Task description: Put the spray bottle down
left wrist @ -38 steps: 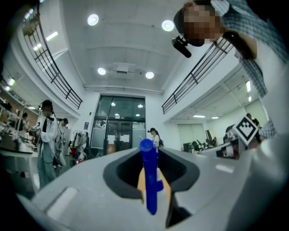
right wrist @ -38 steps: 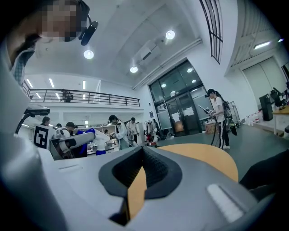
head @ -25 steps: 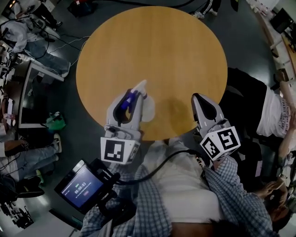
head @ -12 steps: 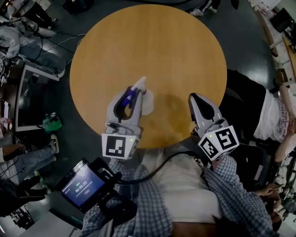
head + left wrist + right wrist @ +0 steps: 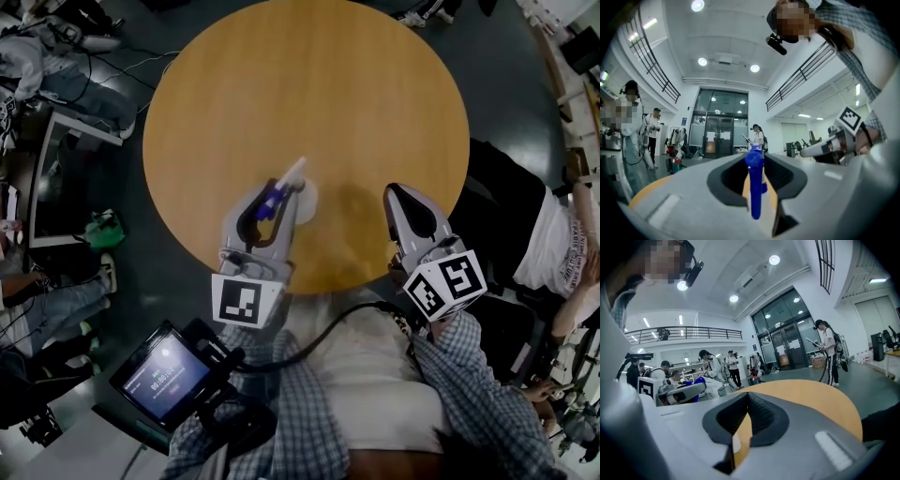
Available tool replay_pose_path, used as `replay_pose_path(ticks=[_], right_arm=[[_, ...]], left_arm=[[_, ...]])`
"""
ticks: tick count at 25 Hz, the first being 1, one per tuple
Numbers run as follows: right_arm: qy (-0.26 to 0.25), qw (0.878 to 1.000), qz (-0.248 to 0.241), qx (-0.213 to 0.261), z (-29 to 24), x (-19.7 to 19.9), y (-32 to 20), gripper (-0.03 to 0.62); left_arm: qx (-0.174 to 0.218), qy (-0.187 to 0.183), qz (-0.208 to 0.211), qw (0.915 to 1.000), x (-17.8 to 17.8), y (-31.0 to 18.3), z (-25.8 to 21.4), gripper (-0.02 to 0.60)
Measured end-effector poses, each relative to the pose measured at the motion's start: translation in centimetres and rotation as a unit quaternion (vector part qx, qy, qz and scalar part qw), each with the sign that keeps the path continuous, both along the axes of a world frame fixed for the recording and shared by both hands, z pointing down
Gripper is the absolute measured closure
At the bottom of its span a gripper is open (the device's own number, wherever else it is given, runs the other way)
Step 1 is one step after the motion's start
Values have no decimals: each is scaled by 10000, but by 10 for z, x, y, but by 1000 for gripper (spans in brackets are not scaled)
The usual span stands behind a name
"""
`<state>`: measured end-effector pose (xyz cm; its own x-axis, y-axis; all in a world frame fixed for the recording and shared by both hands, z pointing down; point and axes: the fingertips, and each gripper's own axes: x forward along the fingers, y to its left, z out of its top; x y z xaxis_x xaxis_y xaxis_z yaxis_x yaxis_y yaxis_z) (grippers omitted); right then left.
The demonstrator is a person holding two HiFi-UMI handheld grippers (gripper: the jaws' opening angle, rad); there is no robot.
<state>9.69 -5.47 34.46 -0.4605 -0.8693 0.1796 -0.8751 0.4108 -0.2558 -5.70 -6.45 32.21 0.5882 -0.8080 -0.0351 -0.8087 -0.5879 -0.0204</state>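
The spray bottle [image 5: 298, 195] has a white body, a white nozzle and a blue trigger part [image 5: 753, 185]. It stands upright over the front part of the round wooden table [image 5: 309, 84]. My left gripper [image 5: 274, 199] is shut on its blue neck, which sits between the jaws in the left gripper view. Whether the bottle's base touches the table I cannot tell. My right gripper [image 5: 397, 194] hovers at the table's front right edge, shut and empty; its jaws [image 5: 749, 398] meet at the tips.
A hand-held screen unit [image 5: 161, 377] hangs at the lower left, with a cable running up to it. A seated person [image 5: 553, 234] is close to the table's right side. More people and cables [image 5: 56, 75] are on the floor at the left.
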Motion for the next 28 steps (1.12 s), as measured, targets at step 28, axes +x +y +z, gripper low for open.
replay_pose_path(ticks=[28], right_arm=[[-45, 9996, -257, 141, -2, -20, 7, 589]], left_arm=[[109, -46, 233, 9997, 2, 22, -7, 353]])
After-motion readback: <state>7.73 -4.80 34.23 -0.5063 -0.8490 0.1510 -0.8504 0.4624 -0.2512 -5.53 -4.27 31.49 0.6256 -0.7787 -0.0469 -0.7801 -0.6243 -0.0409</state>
